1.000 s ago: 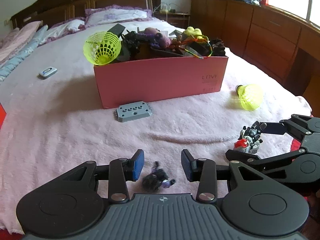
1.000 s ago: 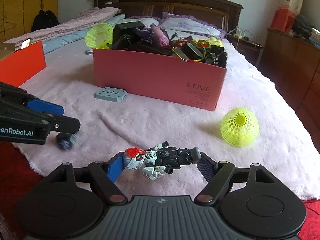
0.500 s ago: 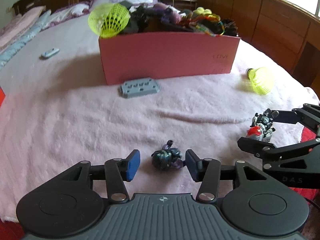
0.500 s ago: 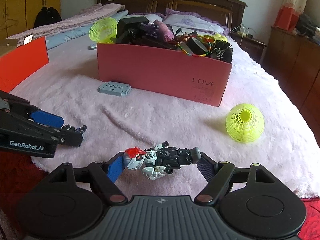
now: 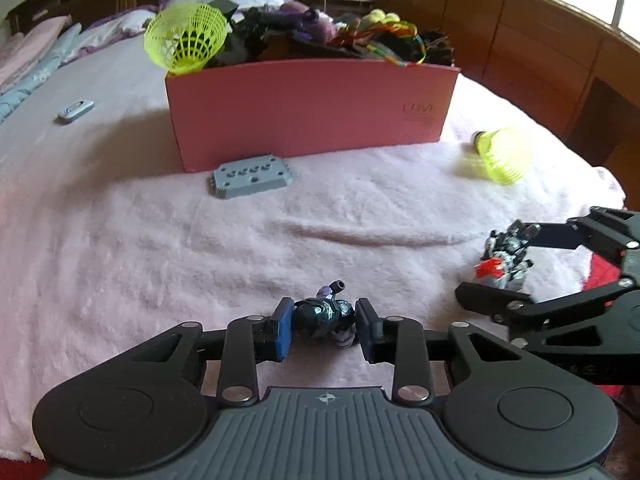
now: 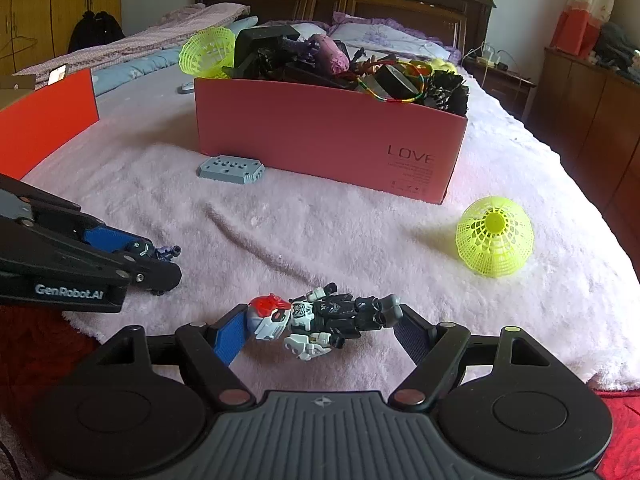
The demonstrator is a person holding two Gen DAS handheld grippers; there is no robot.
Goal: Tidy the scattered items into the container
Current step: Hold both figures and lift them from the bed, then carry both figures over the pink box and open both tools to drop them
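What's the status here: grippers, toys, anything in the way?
Left gripper shut on dark toy. Right gripper clamps robot figure. Pink box heaped; path clear.

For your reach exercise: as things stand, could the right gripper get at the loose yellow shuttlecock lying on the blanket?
Probably not yet: the right gripper is shut on the robot figure. The path to the shuttlecock over the blanket looks free otherwise.
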